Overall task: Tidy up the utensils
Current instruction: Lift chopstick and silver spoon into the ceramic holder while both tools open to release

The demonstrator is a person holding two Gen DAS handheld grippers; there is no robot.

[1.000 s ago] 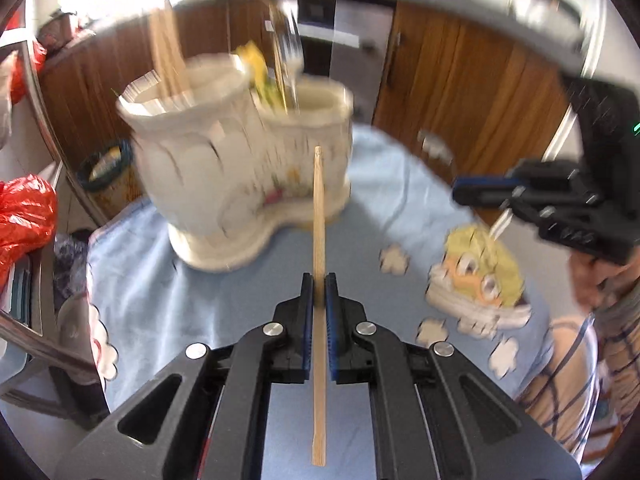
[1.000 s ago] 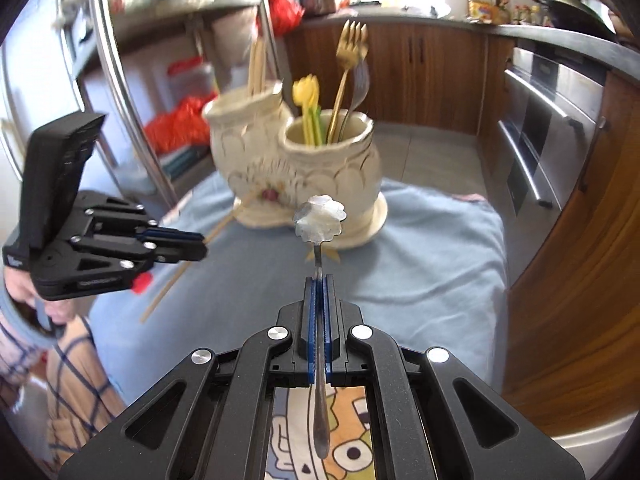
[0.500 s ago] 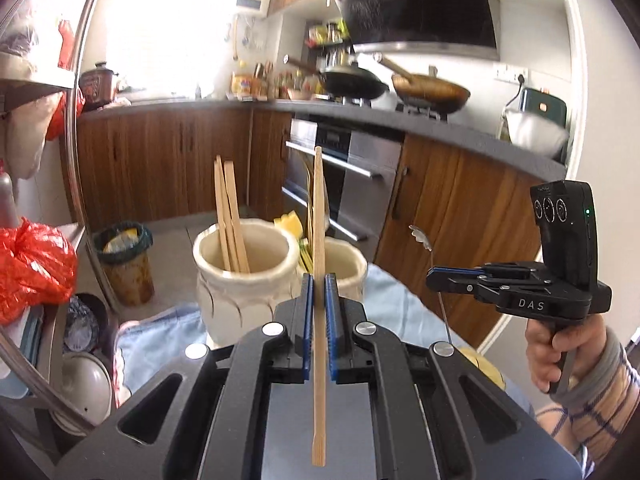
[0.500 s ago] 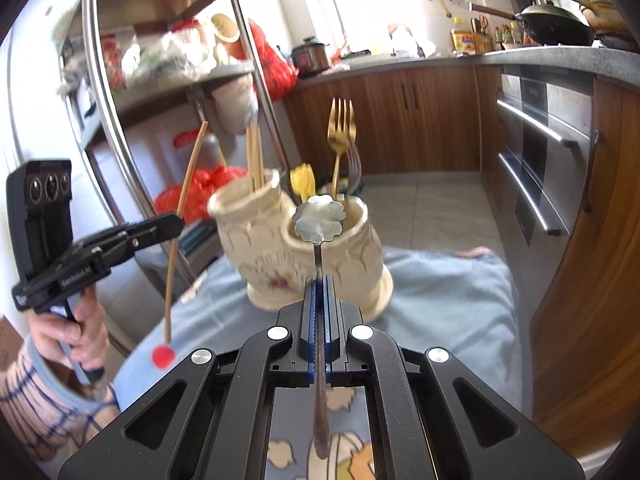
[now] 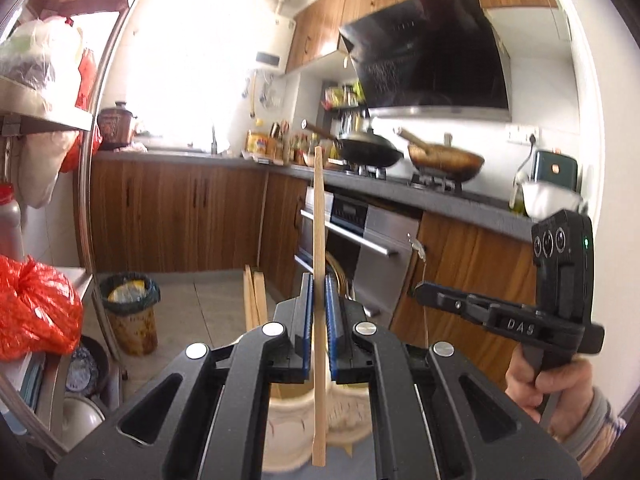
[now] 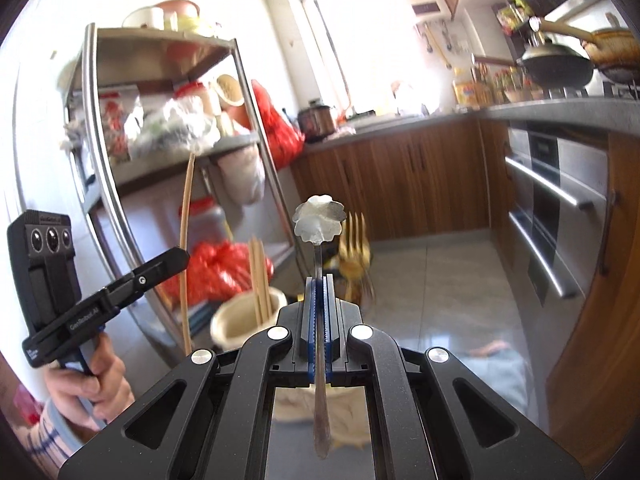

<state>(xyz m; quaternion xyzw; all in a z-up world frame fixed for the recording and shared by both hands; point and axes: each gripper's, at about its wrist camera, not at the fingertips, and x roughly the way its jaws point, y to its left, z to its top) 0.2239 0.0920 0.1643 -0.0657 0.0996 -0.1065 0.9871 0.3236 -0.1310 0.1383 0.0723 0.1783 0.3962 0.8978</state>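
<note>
Left gripper [image 5: 319, 280] clamped on a single wooden chopstick [image 5: 319, 216], held upright, tip toward 12 o'clock, butt end over the cream ceramic utensil holder [image 5: 288, 432] at 6 o'clock. Right gripper [image 6: 319, 280] clamped on a flower-bowled metal spoon [image 6: 319, 224], bowl up at 12 o'clock. Holder partly hidden beneath both grippers; in the right wrist view two chopsticks [image 6: 259, 280] standing in its compartment at 9 o'clock, a blurred gold fork [image 6: 354, 240] at 1 o'clock.

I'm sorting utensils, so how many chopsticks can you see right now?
3: one chopstick upright in the left tongs, two chopsticks standing in the cream holder. Blur may hide more.
</note>
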